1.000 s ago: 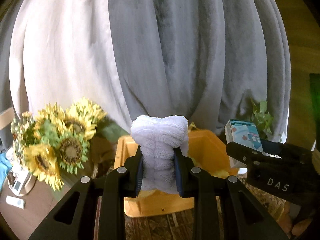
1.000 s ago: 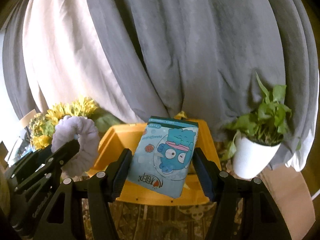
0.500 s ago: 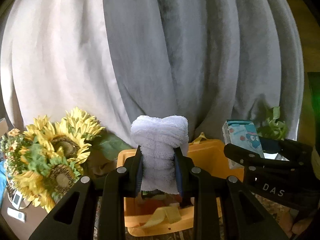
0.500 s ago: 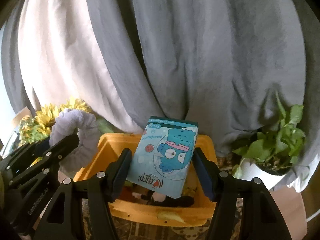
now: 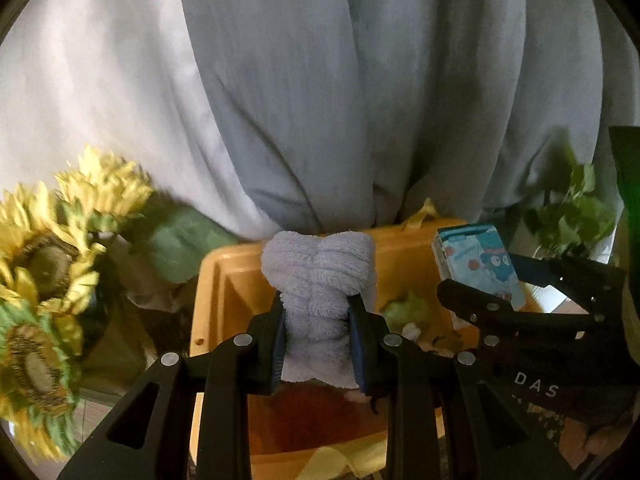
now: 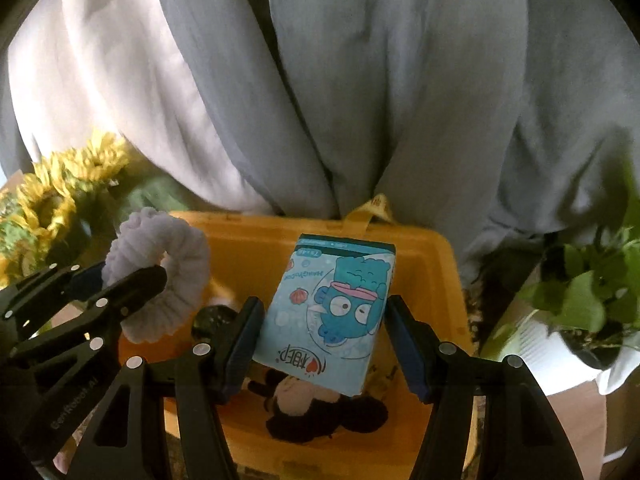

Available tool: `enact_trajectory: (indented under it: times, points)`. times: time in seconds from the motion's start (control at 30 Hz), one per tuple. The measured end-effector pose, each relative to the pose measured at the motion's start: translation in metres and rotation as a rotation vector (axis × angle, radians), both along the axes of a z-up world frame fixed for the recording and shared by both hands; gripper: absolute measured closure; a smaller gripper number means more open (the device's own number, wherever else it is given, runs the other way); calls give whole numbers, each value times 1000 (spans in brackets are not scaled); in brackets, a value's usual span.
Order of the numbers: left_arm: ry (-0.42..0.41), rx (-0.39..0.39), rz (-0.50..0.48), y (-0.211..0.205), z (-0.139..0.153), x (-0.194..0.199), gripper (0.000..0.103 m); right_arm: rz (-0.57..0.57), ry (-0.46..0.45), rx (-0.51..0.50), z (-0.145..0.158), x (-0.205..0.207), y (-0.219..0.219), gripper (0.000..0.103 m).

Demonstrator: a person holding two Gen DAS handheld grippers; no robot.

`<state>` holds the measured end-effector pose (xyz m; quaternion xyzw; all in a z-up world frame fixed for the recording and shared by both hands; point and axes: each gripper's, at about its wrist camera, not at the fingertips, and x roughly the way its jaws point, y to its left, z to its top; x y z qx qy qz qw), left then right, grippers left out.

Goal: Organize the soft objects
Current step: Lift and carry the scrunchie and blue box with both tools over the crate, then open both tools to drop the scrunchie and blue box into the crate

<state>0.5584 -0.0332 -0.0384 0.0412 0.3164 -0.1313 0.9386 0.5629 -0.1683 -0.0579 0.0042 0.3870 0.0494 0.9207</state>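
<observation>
My left gripper (image 5: 318,312) is shut on a rolled lavender towel (image 5: 320,276), held above the open yellow bin (image 5: 208,280). The towel also shows in the right wrist view (image 6: 160,276), at the left. My right gripper (image 6: 322,320) is shut on a blue tissue pack with a cartoon fish (image 6: 328,308), held over the same bin (image 6: 440,264). The pack shows in the left wrist view (image 5: 476,264), at the right. Inside the bin lie a black-and-white plush toy (image 6: 320,408) and yellow cloth (image 5: 332,460).
Grey and white curtains (image 5: 360,80) hang close behind the bin. Sunflowers (image 5: 44,264) stand to the left. A potted green plant in a white pot (image 6: 588,308) stands to the right.
Both grippers have moved forward and tipped down over the bin with their loads. The bin's inside and the plush toy now show. Grips are unchanged.
</observation>
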Motion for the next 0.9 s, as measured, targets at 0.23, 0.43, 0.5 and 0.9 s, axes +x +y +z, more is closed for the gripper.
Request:
enact_trajectory:
  times: [0.23,0.43,0.5,0.9]
  points:
    - [77,49,-6,-2,-22,22,74,20,103,34,-22,20,-4,39]
    - [147,105,-14,-9,-37,36,74,26,173,26,-37,32,-6,39]
    - [169,112,-16,-11,-41,39,73,27,197,30,-41,36,-6,40]
    - [264,140,-7,-11,-59,52,46,36,250,-9,-43,45,-2,36]
